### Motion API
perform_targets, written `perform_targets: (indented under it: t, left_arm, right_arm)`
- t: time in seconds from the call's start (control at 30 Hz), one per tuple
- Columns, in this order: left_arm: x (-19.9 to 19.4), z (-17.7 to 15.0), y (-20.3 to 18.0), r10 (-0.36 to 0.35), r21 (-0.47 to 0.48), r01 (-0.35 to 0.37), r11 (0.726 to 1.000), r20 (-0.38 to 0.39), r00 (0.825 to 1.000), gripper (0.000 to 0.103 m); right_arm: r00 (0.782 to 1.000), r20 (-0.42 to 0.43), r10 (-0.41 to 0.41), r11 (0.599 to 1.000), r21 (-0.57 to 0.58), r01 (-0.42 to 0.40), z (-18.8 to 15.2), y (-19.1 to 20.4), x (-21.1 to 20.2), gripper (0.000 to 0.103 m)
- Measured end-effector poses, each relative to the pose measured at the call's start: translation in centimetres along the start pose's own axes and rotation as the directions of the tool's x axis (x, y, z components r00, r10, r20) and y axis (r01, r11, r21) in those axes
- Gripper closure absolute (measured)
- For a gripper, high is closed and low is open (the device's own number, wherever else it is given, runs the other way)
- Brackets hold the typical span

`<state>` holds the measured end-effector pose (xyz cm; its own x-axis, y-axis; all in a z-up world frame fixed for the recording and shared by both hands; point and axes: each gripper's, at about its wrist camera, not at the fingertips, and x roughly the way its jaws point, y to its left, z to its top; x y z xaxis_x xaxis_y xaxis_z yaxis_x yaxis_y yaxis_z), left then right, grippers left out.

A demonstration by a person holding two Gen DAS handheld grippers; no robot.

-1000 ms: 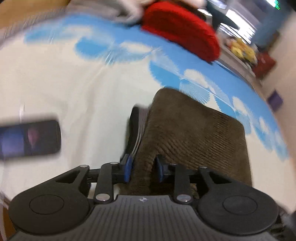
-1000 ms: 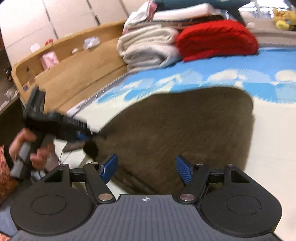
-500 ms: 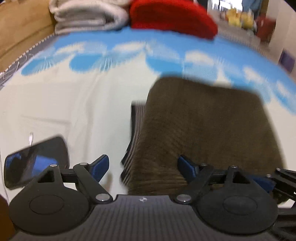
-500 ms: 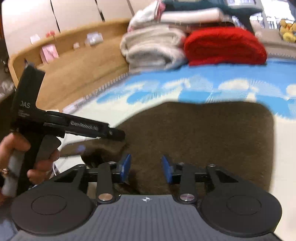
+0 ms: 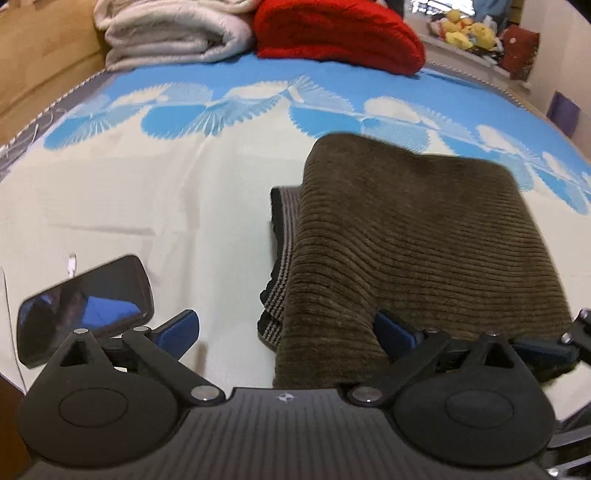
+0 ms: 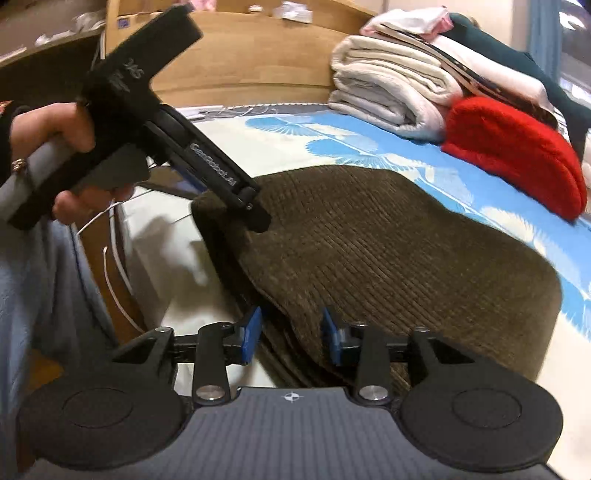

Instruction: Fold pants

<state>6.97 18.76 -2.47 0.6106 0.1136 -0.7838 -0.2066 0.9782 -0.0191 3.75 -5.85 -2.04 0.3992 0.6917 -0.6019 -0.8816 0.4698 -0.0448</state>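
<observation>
The brown corduroy pants (image 5: 413, 236) lie folded in a thick rectangle on the bed, with a striped waistband (image 5: 284, 236) showing at their left edge. My left gripper (image 5: 286, 328) hovers over the near left corner, its jaws opening wide, and the corner lies loose between the pads. The right gripper's fingers (image 5: 543, 349) show at the pants' near right edge. In the right wrist view my right gripper (image 6: 291, 336) straddles the near edge of the pants (image 6: 388, 251). Its jaws are opening and the pads stand clear of the cloth. A hand holds the left gripper (image 6: 258, 218) above the far corner.
A dark phone (image 5: 85, 306) lies on the cream and blue sheet (image 5: 129, 192) left of the pants, and a white cable (image 6: 114, 280) hangs at the bed's edge. Folded pale blankets (image 5: 173, 33) and a red one (image 5: 340, 33) are stacked by the wooden headboard (image 6: 258, 55).
My left gripper let go of the pants' near corner and spread wide. The right gripper narrowed over the near edge, then widened a little, rolling as it shifted along the pants.
</observation>
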Motion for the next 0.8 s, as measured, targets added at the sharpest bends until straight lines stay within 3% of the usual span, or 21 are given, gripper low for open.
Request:
perform_targets:
  t: [0.07, 0.13, 0.17, 0.23, 0.3, 0.37, 0.43, 0.5, 0.6, 0.8]
  left_arm:
    - [-1.6, 0.5, 0.5, -0.016, -0.033, 0.019, 0.999, 0.084, 0.996, 0.0]
    - [-2.1, 1.8, 0.9, -0.018, -0.077, 0.029, 0.997, 0.135, 0.991, 0.0]
    - [-1.7, 2.6, 1.0, -0.027, -0.096, 0.04, 0.995, 0.135, 0.991, 0.0]
    - [-0.1, 4.1, 0.9, -0.076, -0.119, 0.088, 0.989, 0.102, 0.992, 0.0]
    - [2.6, 5.3, 0.7, -0.124, -0.131, 0.125, 0.983, 0.017, 0.992, 0.0]
    - [5.0, 6.0, 0.2, -0.12, -0.135, 0.113, 0.984, -0.046, 0.992, 0.0]
    - [7.2, 6.3, -0.4, -0.104, -0.105, 0.093, 0.99, -0.099, 0.99, 0.0]
    - [8.1, 6.4, -0.5, -0.132, -0.126, 0.116, 0.985, -0.125, 0.983, 0.0]
    - [8.6, 6.3, -0.1, -0.153, -0.154, 0.131, 0.979, -0.139, 0.978, 0.0]
    - [8.6, 6.4, -1.0, -0.13, -0.122, 0.114, 0.986, -0.134, 0.982, 0.0]
  right_arm:
    - [0.999, 0.023, 0.047, 0.996, 0.073, -0.049, 0.6, -1.5, -2.5, 0.045]
    - [0.996, 0.078, 0.038, 0.981, 0.189, -0.052, 0.8, -4.2, -5.0, 0.027]
    - [0.996, 0.093, 0.009, 0.964, 0.263, -0.033, 0.7, -5.9, -5.9, 0.017]
    - [0.995, 0.087, -0.047, 0.904, 0.427, 0.005, 0.0, -9.8, -6.7, 0.015]
    - [0.996, 0.025, -0.09, 0.798, 0.6, 0.057, -1.4, -13.8, -6.3, 0.015]
    - [0.997, -0.016, -0.08, 0.649, 0.758, 0.064, -3.7, -17.1, -5.1, 0.016]
    - [0.999, -0.039, 0.001, 0.515, 0.857, 0.033, -6.1, -19.1, -3.3, 0.018]
    - [0.994, -0.055, 0.096, 0.437, 0.9, 0.007, -7.7, -19.6, -1.4, 0.022]
    - [0.991, -0.026, 0.135, 0.49, 0.871, -0.043, -6.9, -19.1, -0.5, 0.022]
    - [0.987, -0.016, 0.159, 0.495, 0.867, -0.066, -5.9, -18.8, 1.1, 0.018]
